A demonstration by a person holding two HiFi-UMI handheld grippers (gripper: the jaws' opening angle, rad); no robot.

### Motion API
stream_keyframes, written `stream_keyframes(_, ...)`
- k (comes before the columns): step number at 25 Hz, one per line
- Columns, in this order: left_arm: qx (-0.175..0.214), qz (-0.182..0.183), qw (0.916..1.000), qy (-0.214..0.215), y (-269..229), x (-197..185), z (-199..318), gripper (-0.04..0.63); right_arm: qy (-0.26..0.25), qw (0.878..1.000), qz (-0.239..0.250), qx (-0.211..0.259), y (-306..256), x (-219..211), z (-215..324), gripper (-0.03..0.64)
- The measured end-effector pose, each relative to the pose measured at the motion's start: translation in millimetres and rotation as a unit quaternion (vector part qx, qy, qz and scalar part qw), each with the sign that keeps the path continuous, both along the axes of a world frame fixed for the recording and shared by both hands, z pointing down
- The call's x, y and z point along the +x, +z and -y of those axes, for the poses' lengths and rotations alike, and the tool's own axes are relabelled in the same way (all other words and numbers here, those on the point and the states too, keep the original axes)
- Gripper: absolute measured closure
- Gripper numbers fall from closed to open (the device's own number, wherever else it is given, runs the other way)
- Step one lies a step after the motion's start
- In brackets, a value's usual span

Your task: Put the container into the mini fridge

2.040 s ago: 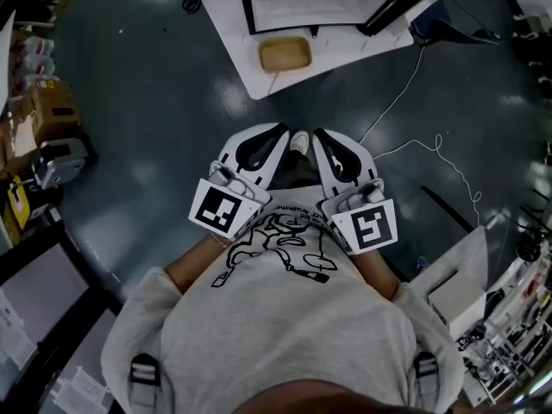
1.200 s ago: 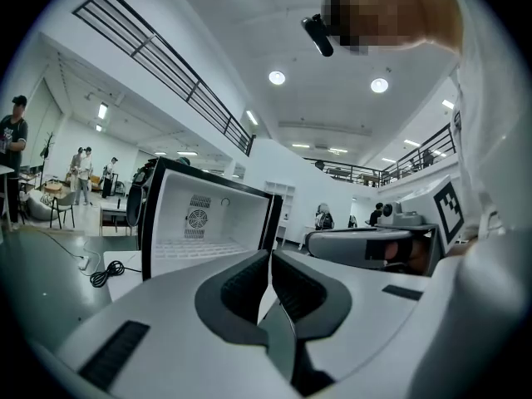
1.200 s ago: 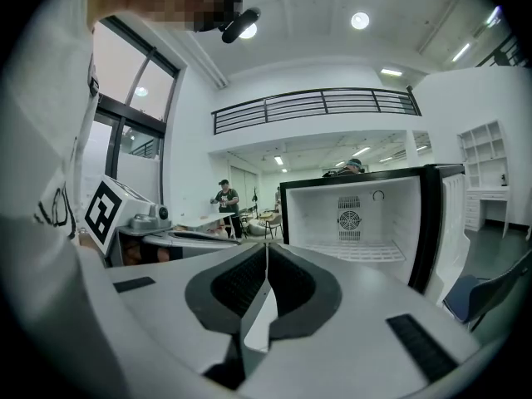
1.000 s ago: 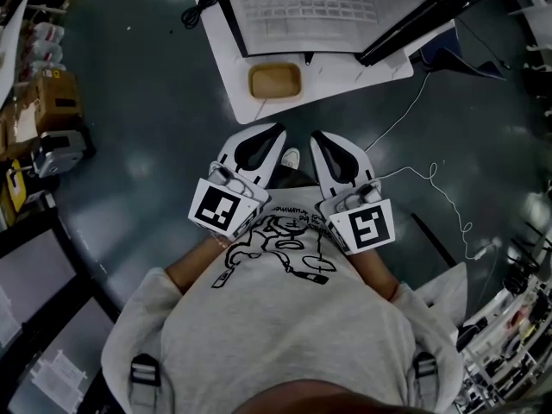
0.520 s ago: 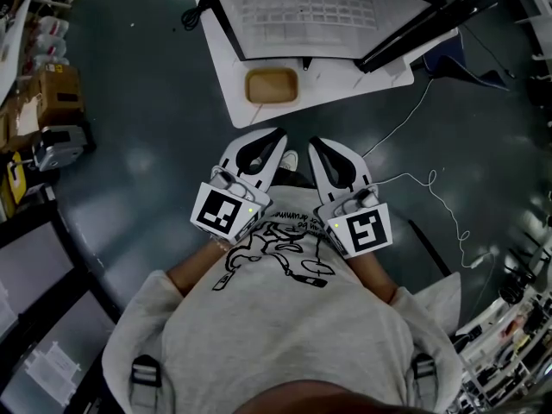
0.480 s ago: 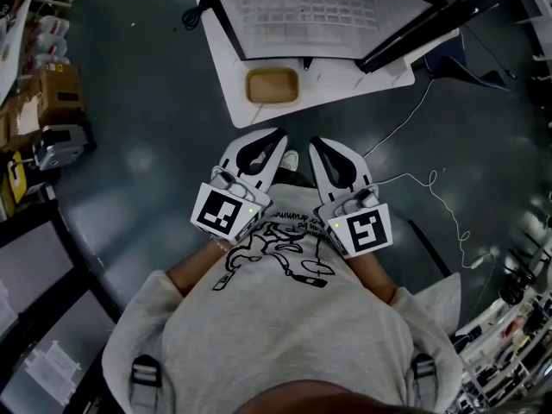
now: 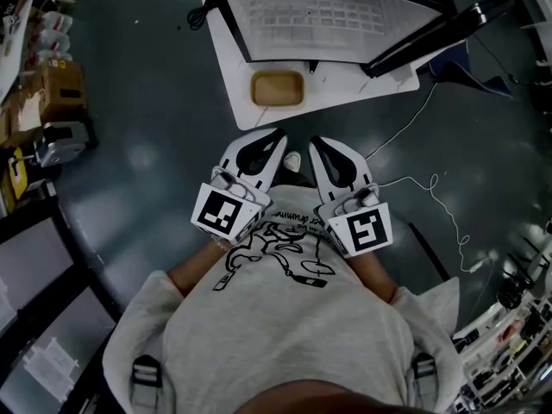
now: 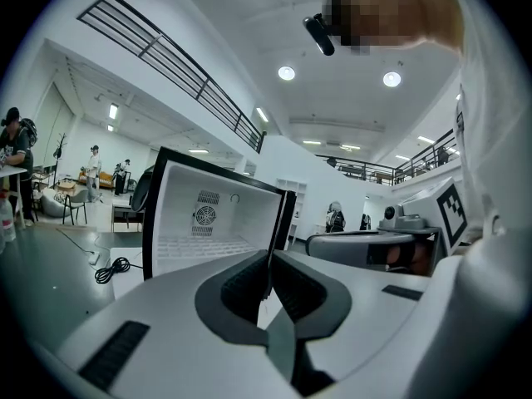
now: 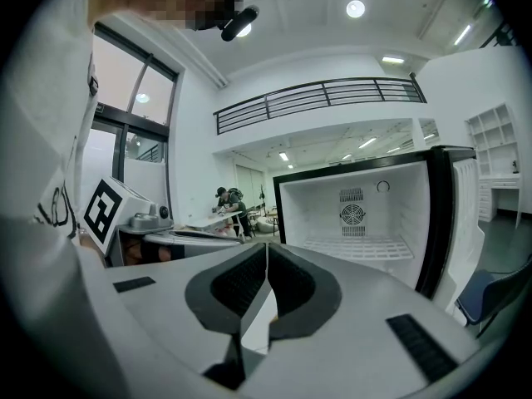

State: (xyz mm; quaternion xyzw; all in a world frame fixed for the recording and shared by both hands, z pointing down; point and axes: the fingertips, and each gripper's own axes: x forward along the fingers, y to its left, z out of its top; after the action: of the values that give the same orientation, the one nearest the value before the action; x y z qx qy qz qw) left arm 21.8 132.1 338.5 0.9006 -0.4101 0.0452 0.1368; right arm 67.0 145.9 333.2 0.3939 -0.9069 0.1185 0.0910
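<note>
Fingers (image 8: 239,288) on the left gripper (image 8: 268,260) and the right gripper (image 9: 266,248) are pressing together, gripping nothing. Dark glossy floor (image 7: 147,145) is spreading around a white counter (image 7: 233,76), where the tan container (image 7: 278,88) is sitting just in front of the open mini fridge (image 7: 315,15). Both grippers are hovering side by side close to the person's grey shirt (image 7: 293,326), pointing toward the fridge.
</note>
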Motion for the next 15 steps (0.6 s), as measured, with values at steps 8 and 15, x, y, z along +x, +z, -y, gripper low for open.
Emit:
stream_keyframes(8,0.001,-0.002,1.0000,-0.007,-2.1,-14.2,22.0,0.568,0.000,1.000,0.000,0.008,-4.2,-12.3,24.2,0.586)
stream_keyframes(15,0.004,-0.007,1.0000,-0.004,-5.0,-26.7,51.3,0.568,0.000,1.000,-0.009,0.006,-4.2,-25.2,51.0,0.586)
